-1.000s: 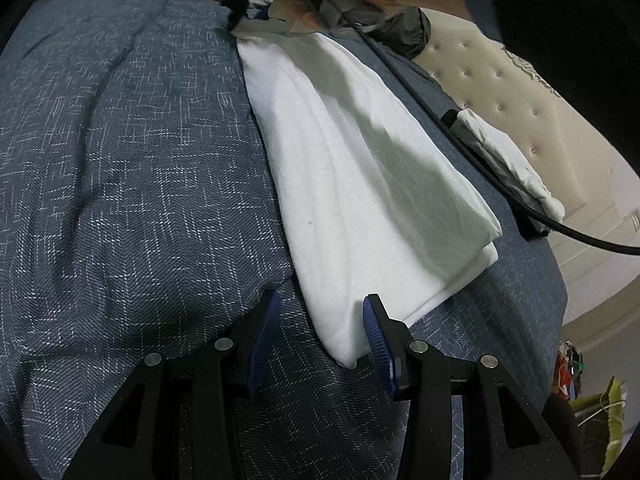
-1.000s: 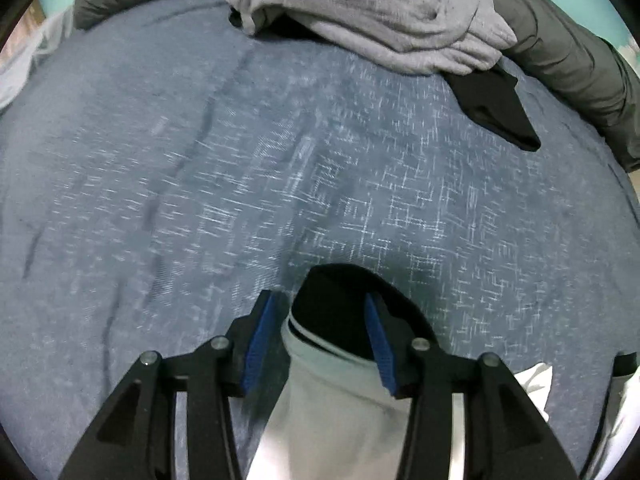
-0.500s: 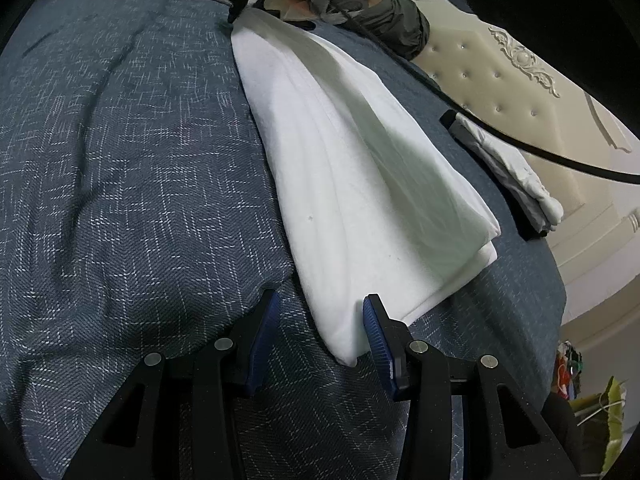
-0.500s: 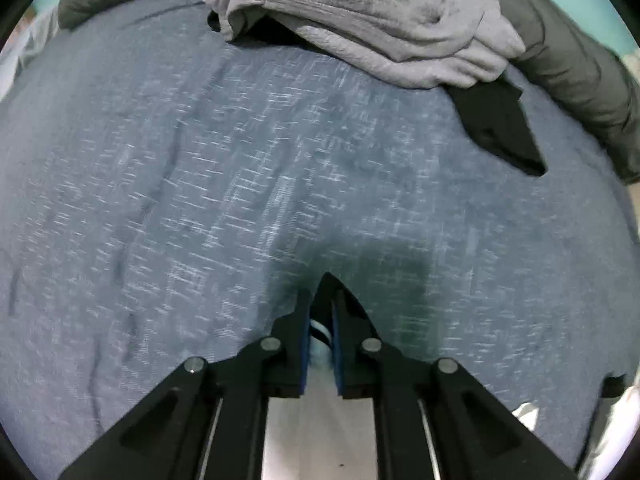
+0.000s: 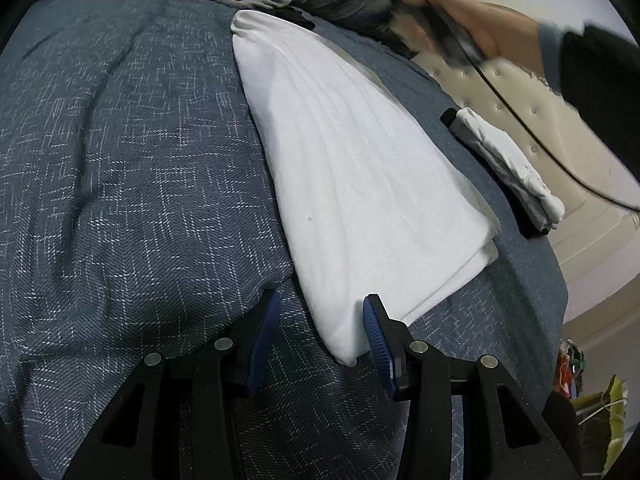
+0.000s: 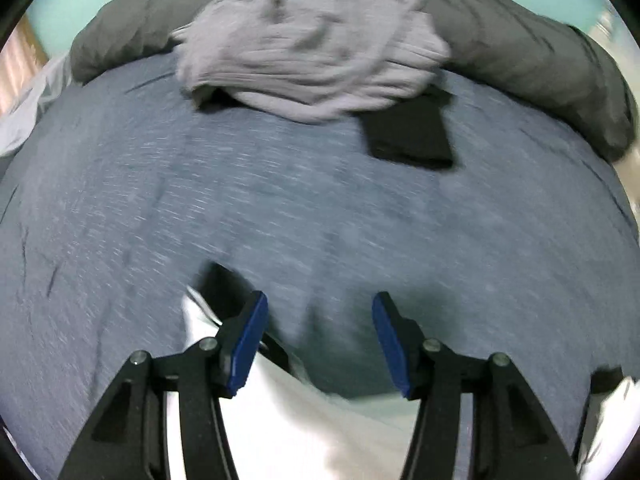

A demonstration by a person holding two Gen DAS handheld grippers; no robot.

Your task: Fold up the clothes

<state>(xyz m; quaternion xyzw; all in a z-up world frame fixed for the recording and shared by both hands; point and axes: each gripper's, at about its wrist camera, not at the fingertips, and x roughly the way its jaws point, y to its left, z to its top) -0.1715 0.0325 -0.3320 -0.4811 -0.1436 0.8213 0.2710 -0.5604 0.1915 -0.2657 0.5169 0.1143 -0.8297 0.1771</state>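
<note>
While spread wide over the blue bedspread (image 5: 120, 200), left gripper (image 5: 318, 338) grips nothing, near corner of the folded white garment (image 5: 360, 184) lying between its fingers. Right gripper (image 6: 318, 336) likewise gaping and empty, white cloth at its left finger. Farther off: crumpled grey garment (image 6: 312, 52), black garment (image 6: 408, 132). At right, small folded stack (image 5: 508, 168).

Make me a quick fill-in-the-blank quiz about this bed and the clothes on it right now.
1. The folded garment lying between the left tool's fingers is ____ in colour.
2. The right tool is ____, gripping nothing.
3. The crumpled light grey garment partly covers a ____ piece of clothing.

Missing words: white; open; black
</note>
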